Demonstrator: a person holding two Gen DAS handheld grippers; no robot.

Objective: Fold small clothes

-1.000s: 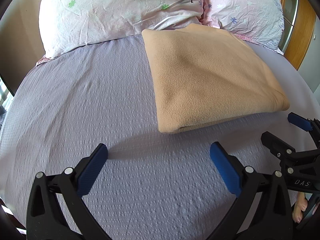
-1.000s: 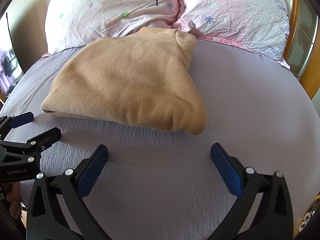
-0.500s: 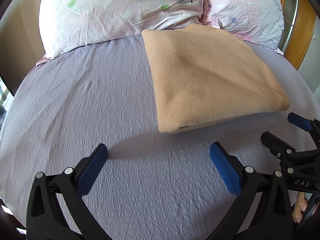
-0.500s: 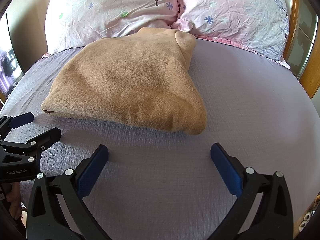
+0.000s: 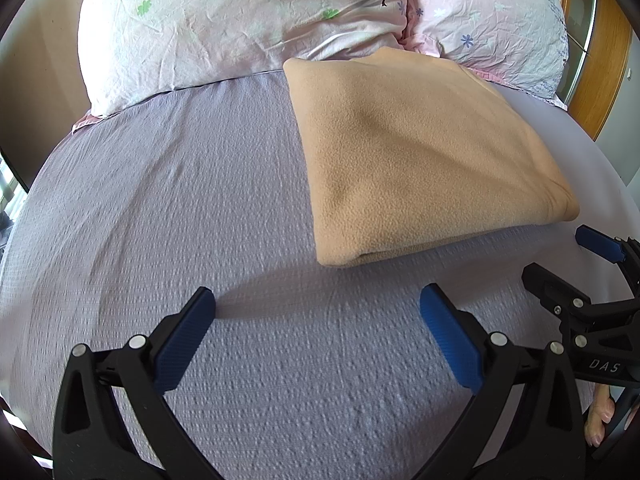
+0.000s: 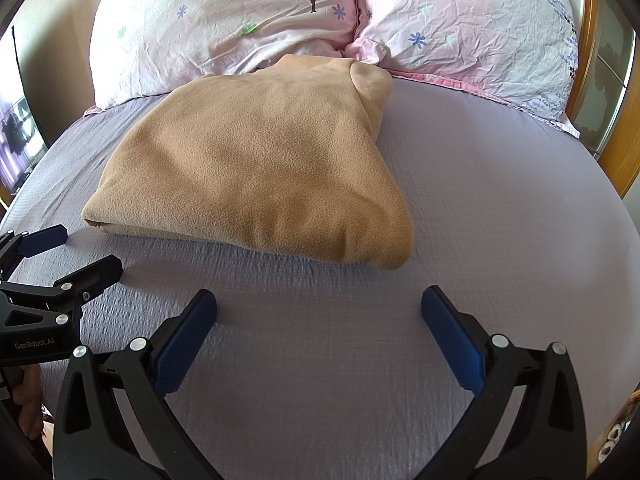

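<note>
1. Left wrist view looks up a bed covered in a lilac textured sheet (image 5: pixel 168 208), with the tan fleece garment (image 5: pixel 420 160) lying folded on it, ahead and to the right of the left gripper (image 5: pixel 318 312).
2. That garment is a thick, soft-napped fleece in a warm sandy colour, folded into a rough rectangle with several layers showing along its near edge; the corners are rounded and plump, and its top surface has a shallow dip and a few gentle creases.
3. From the right wrist view the same tan fleece garment (image 6: pixel 260 168) sits ahead and slightly left of the right gripper (image 6: pixel 320 312), its far end bunched into a rounded lump that touches the pillows.
4. Two pale pink pillows lean at the head of the bed: the left pillow (image 5: pixel 224 20) printed with small flowers and a bare tree, the right pillow (image 5: pixel 492 12) with blue flowers.
5. The left gripper's blue-padded fingers (image 5: pixel 184 340) are spread wide over bare sheet, holding nothing.
6. The right gripper's blue-padded fingers (image 6: pixel 452 340) are likewise spread wide and hold nothing, low over the sheet near the garment's front edge.
7. Each gripper shows at the edge of the other's view, side by side and apart.
8. A wooden bed frame (image 6: pixel 624 152) runs along the right side.
</note>
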